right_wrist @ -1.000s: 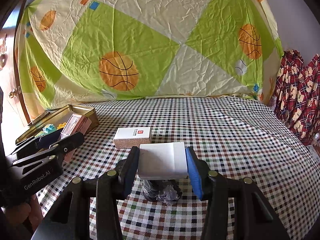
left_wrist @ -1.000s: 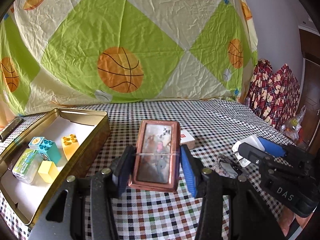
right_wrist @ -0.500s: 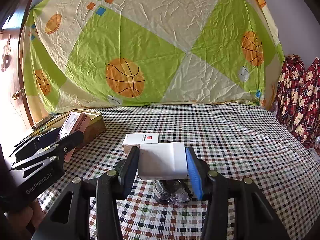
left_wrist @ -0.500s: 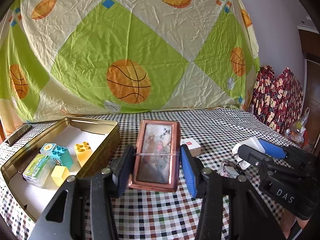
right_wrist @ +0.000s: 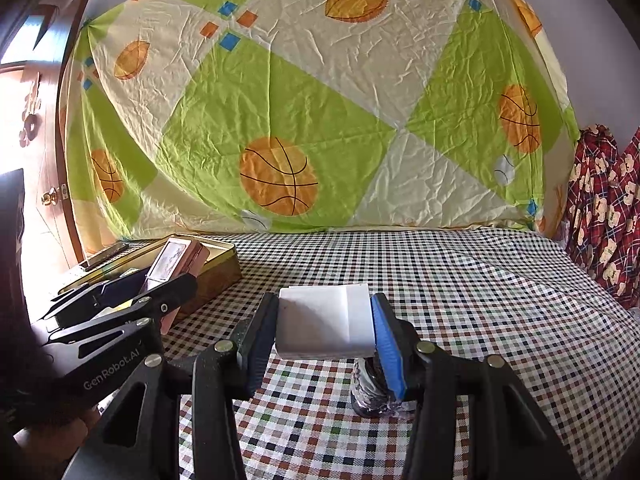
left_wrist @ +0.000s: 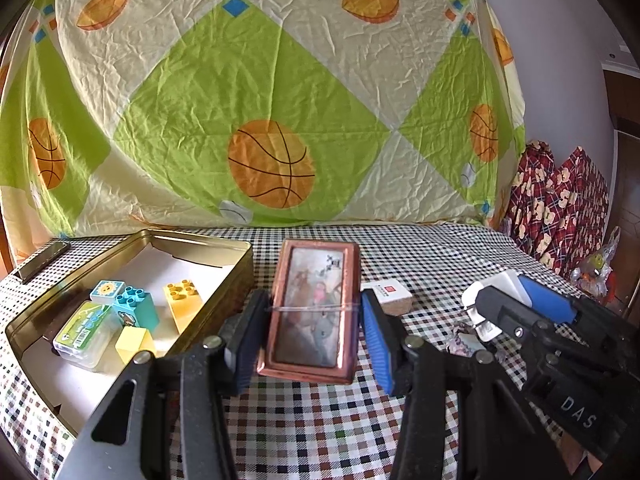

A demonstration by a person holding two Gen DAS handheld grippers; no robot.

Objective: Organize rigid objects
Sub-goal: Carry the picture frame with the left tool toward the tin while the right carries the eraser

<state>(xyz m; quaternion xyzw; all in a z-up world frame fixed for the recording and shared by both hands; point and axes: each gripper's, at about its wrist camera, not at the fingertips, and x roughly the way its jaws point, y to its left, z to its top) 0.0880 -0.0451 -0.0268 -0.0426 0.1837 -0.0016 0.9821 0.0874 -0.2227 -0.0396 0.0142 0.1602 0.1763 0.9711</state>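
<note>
My left gripper point(left_wrist: 314, 304) is shut on a copper-pink flat box point(left_wrist: 310, 336) with a picture on its lid, held tilted above the checked tablecloth just right of a gold tin tray point(left_wrist: 192, 238). The tray holds a teal brick point(left_wrist: 136, 306), a yellow brick point(left_wrist: 182, 296), a yellow cube point(left_wrist: 132, 344) and a clear green-labelled case point(left_wrist: 84, 334). My right gripper point(right_wrist: 324, 308) is shut on a white block point(right_wrist: 324, 326); in the left wrist view this gripper point(left_wrist: 516, 300) is at the right. In the right wrist view the left gripper point(right_wrist: 160, 284) with the pink box point(right_wrist: 176, 260) sits beside the tray point(right_wrist: 216, 276).
A small white carton with a red mark point(left_wrist: 388, 294) lies on the table between the grippers. A crinkled silvery wrapper point(right_wrist: 370, 392) lies under the right gripper. A dark flat bar point(left_wrist: 42, 262) lies behind the tray. A basketball-print sheet hangs behind; red plaid fabric point(left_wrist: 560, 200) is at right.
The right gripper has drifted left with the white block, which now hides the small carton in its view. The left view has tipped up slightly. Both grips are unchanged.
</note>
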